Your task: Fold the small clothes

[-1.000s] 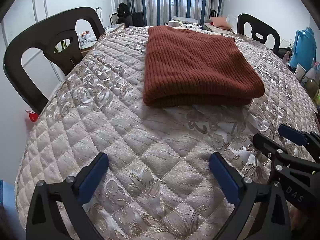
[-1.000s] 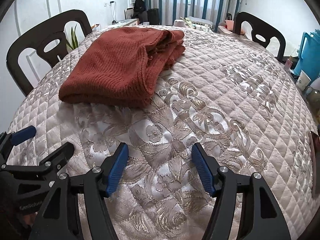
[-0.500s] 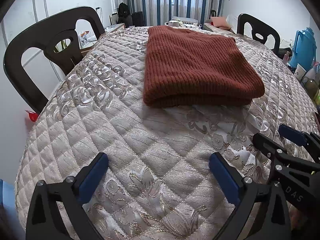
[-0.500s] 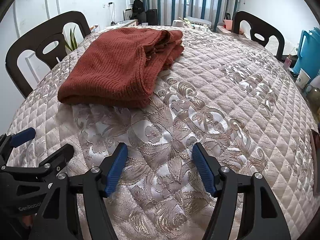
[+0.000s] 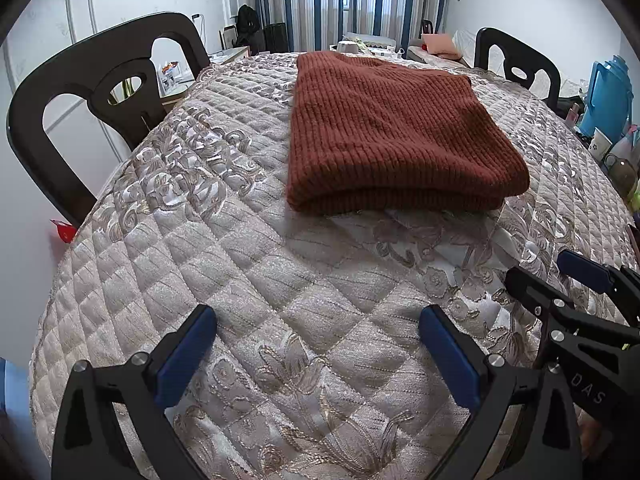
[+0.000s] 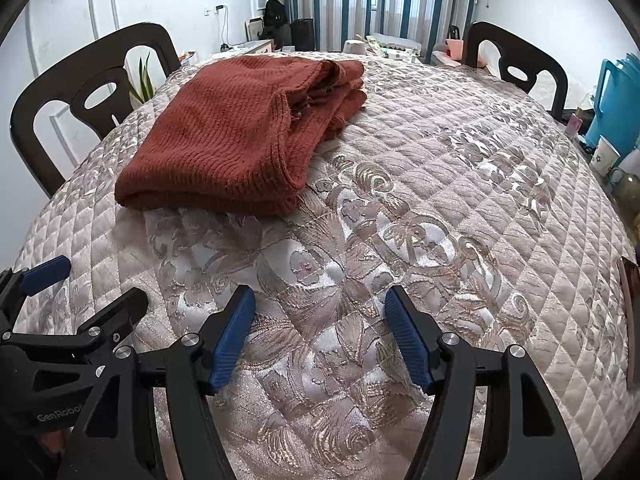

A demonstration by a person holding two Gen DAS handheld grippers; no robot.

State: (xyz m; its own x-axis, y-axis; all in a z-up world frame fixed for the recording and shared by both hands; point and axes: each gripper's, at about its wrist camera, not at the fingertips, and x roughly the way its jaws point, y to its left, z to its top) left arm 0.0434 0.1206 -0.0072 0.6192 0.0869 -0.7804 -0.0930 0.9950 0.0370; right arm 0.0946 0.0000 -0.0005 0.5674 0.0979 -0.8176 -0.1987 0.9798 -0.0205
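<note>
Rust-red knitted wool is seen folded into a thick rectangle: the sweater (image 5: 396,132) lies flat on the quilted table cover (image 5: 248,264), toward the far left part of the table. Nothing is held. The left gripper (image 5: 316,344) and the right gripper (image 6: 320,332) are both kept with fingers wide apart, low over the bare cover and well apart from the garment. The folding step seems to be finished. On the right side, loose layered edges (image 6: 316,92) are visible, so a last tidying or putting aside may be needed.
</note>
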